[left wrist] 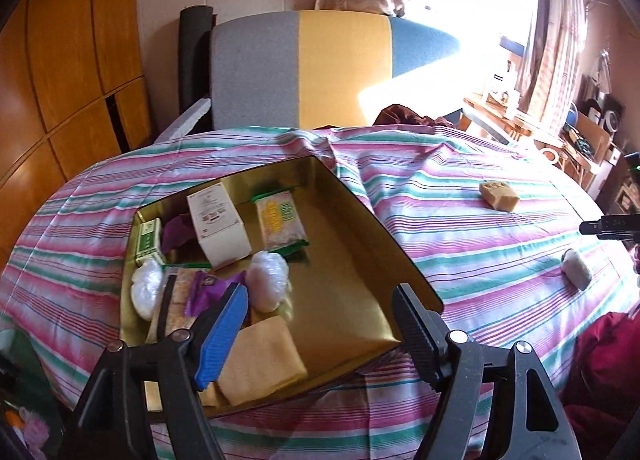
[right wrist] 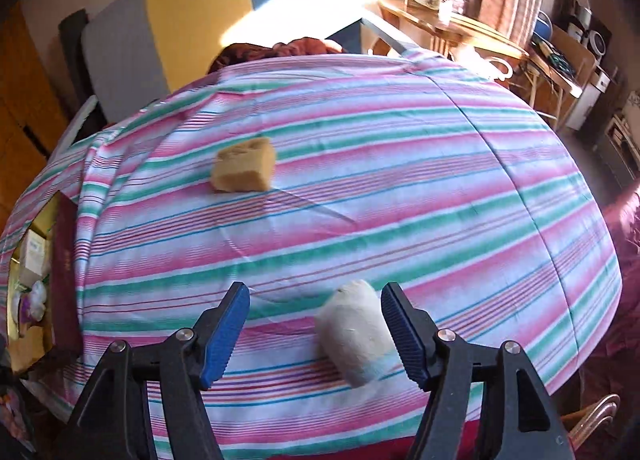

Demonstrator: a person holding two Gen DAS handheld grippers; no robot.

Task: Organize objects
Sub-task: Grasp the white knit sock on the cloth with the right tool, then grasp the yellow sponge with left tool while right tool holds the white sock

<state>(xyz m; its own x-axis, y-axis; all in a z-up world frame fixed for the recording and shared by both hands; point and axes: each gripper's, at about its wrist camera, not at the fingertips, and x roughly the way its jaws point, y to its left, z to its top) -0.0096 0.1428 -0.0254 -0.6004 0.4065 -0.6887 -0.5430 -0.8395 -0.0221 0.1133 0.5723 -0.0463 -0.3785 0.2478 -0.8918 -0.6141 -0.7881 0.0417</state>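
Note:
An open gold tin (left wrist: 360, 260) lies on the striped cloth (left wrist: 460, 228). It holds a white box (left wrist: 218, 224), a snack packet (left wrist: 280, 220), a green box (left wrist: 148, 240), plastic-wrapped white lumps (left wrist: 268, 280), a purple wrapper (left wrist: 204, 292) and a yellow pad (left wrist: 260, 360). My left gripper (left wrist: 320, 300) hangs open over the tin's near end, with nothing between its fingers. A tan sponge block (right wrist: 244, 170) (left wrist: 498, 194) and a whitish roll (right wrist: 356, 336) (left wrist: 576, 272) lie on the cloth. My right gripper (right wrist: 316, 292) is open around the roll, which lies close to the right finger (right wrist: 404, 324).
The tin's dark red side (right wrist: 64, 260) shows at the left edge of the right wrist view. Behind the table stands a grey, yellow and blue chair (left wrist: 300, 68). A wooden wardrobe (left wrist: 60, 60) fills the left, a cluttered desk (left wrist: 560, 120) the right. Red fabric (left wrist: 600, 360) lies near right.

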